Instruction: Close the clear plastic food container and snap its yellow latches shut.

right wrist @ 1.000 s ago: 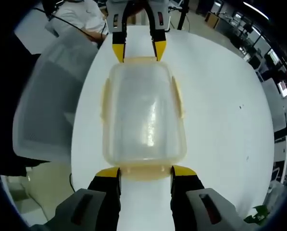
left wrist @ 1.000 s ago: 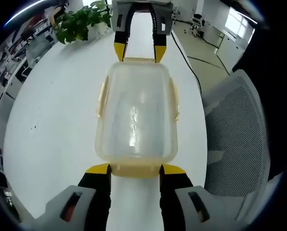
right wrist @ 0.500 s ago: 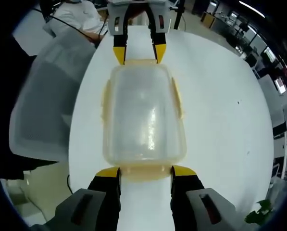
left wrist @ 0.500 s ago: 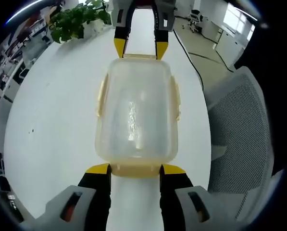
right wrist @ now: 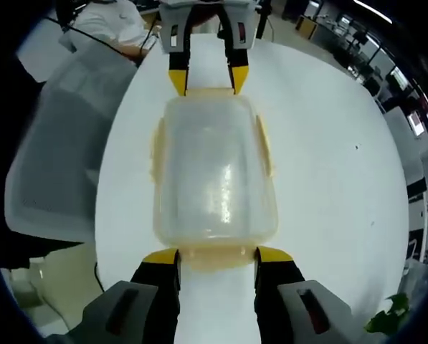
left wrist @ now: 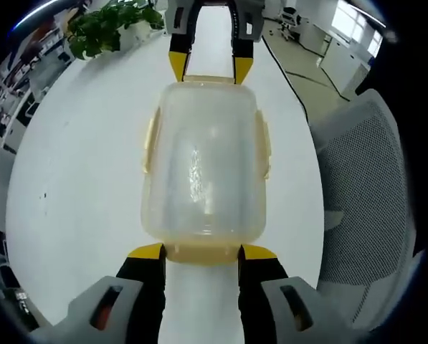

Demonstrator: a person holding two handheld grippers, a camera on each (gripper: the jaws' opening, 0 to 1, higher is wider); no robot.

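1. In the left gripper view the left gripper (left wrist: 198,251) has its two yellow-tipped fingers (left wrist: 148,251) spread apart, one on each side of the near end latch (left wrist: 201,254) of the container (left wrist: 201,161); whether they press on it I cannot tell.
2. In the right gripper view the right gripper (right wrist: 217,255) stands the same way, its fingers (right wrist: 160,256) parted to either side of the end latch (right wrist: 217,256) at its own end of the container (right wrist: 214,168).
3. Each gripper shows at the far end of the other's view: the right gripper (left wrist: 211,66) at the top of the left gripper view, the left gripper (right wrist: 208,77) at the top of the right gripper view, tips at the far short edge.
4. The container is a rounded oblong of cloudy clear plastic with its lid on top, lying flat on the white bench (left wrist: 77,158) between the two grippers, long axis running from one to the other.
5. Pale yellow side latches (left wrist: 150,143) run along both long sides; those on the one side (left wrist: 264,143) flare a little outward from the wall.
6. Light glints on the middle of the lid.
7. A grey mesh chair (left wrist: 357,186) stands beside the bench.
8. A green plant (left wrist: 106,25) sits at the far edge of the bench.
9. In the right gripper view a person in a white top (right wrist: 113,18) is beyond the bench.
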